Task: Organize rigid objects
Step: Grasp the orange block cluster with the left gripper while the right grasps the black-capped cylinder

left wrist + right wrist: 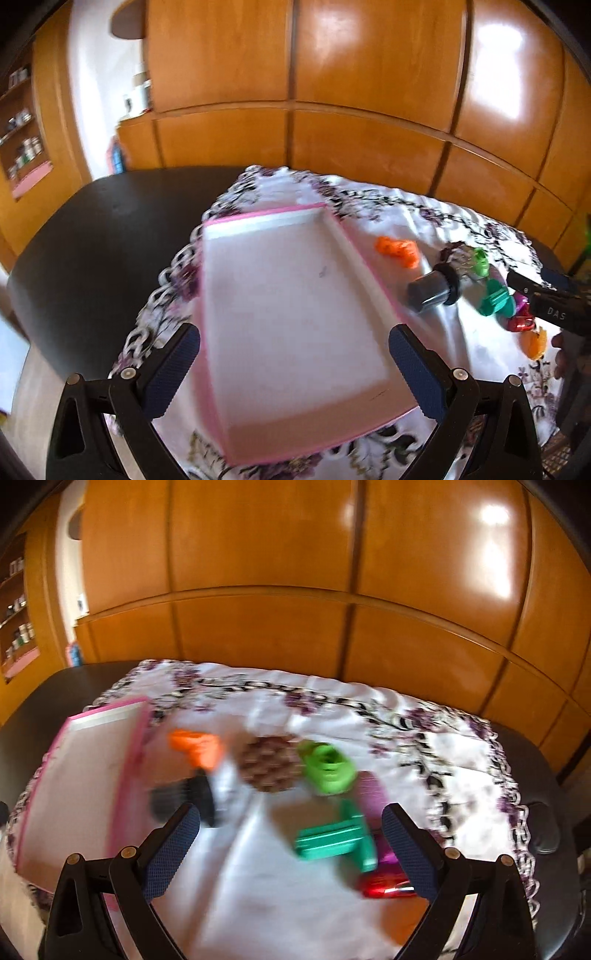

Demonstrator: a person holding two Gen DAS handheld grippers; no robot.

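Observation:
A pink-rimmed white tray (280, 236) lies empty on the flowered cloth; it also shows in the right wrist view (110, 709) at the left. My left gripper (293, 365) is open, its fingers spread above the tray's near end. My right gripper (291, 845) is open and empty above the small objects: an orange piece (197, 751), a black cylinder (184, 799), a pinecone-like ball (267, 762), a light green piece (327, 766), a teal piece (332, 840) and a red shiny piece (384, 888). In the left wrist view these lie right of the tray, with the right gripper's black body (550, 306) over them.
The flowered cloth (406, 738) covers a dark round table (92, 236). Wooden cabinet doors (332, 74) stand behind it. A shelf with jars (22, 144) is at far left. The right wrist view is motion-blurred.

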